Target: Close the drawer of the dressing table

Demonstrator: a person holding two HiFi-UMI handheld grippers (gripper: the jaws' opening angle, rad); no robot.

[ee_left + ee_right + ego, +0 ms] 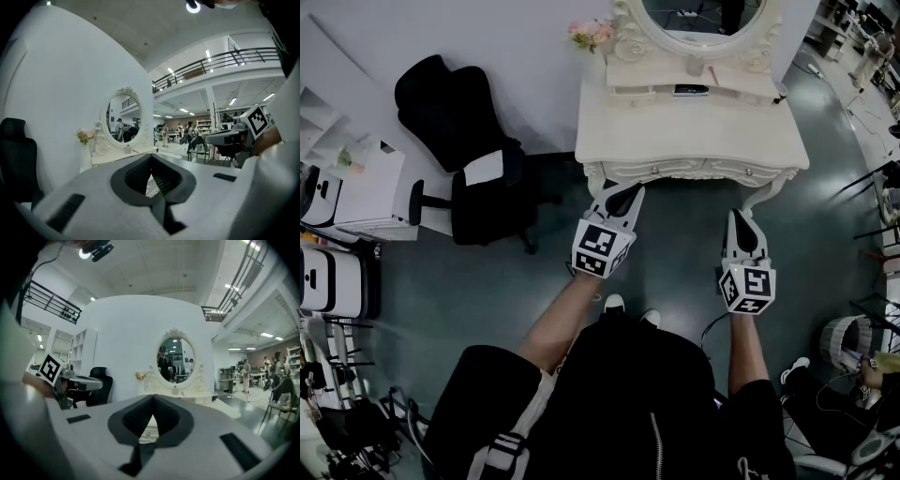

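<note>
Standing in front of the dressing table (694,141), the person held both tongs out w/ nothing in them. The left gripper (622,195) was clenched, tips meeting, empty; its own view showed only dark ribbed pads pressed together. The right gripper (739,219) looked the same: jaws together, grasping nothing. Both sat just short of the table's front edge, apart from it, approx level.

Progress: judged as barely begun, w/ no contact made yet. The drawer (703,171) ran along the front rail under the top, w/ small round knobs, directly ahead of and between the two grippers. From above it looked close to flush, so how far out it stood couldn't be told. A dark slot (691,90) in the low shelf unit at the back might've been another small drawer or just an object lying there; unclear. Left to do: bring a closed tip to the drawer face and push it home.

Materials etc.: the table was cream, painted and smooth on top, w/ carved scalloped trim and curved legs. The oval mirror (703,19) had an ornate moulded frame, w/ pink flowers (592,35) beside it. A black padded chair (459,122) stood to the left on the glossy dark floor (675,262).
</note>
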